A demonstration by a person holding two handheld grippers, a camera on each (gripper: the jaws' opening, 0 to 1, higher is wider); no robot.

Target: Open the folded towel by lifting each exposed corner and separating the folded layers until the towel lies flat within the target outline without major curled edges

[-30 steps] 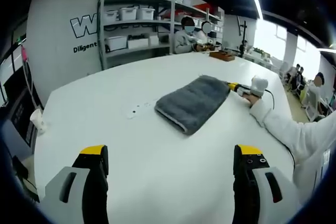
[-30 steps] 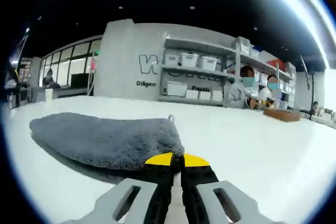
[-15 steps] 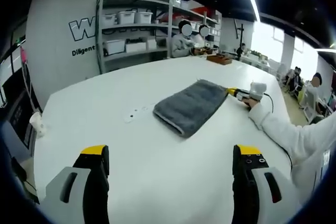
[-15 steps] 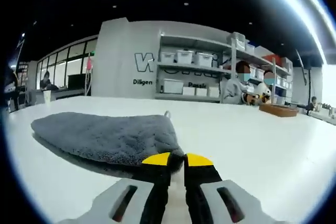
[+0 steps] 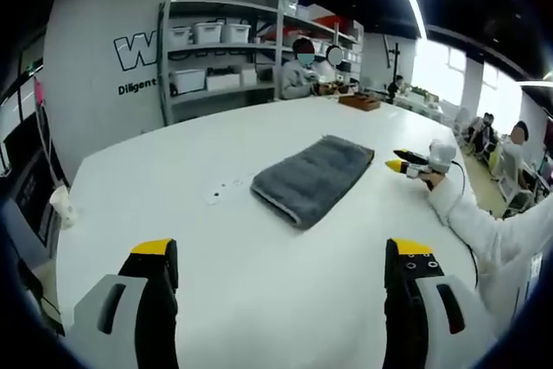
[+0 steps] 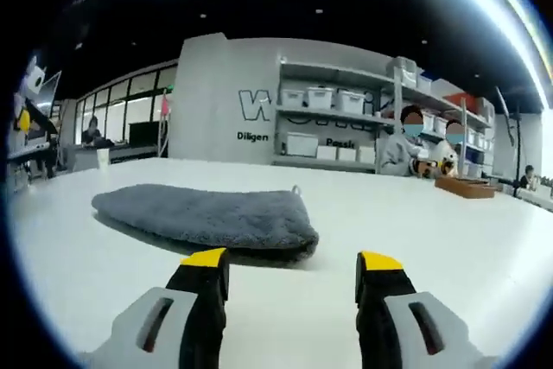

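A folded grey towel (image 5: 313,176) lies flat on the white table (image 5: 216,248), well ahead of my left gripper (image 5: 281,257), which stands open and far back from it. In the left gripper view my right gripper (image 5: 396,164) comes in from the right, held a short way off the towel's right corner. From the right gripper view the same towel (image 6: 207,215) lies low and wide just beyond my right gripper (image 6: 292,262), whose jaws stand open with nothing between them, a small gap short of the towel's near corner.
Shelving with white bins (image 5: 207,32) stands behind the table, with people seated (image 5: 302,71) at its far end. A person's white sleeve (image 5: 492,231) reaches in from the right. A white cup (image 5: 60,200) sits at the table's left edge. A brown box (image 6: 462,186) rests far right.
My right gripper has let go of the towel's corner, opened and drawn back a little. The towel has settled flat. The left gripper has not moved.
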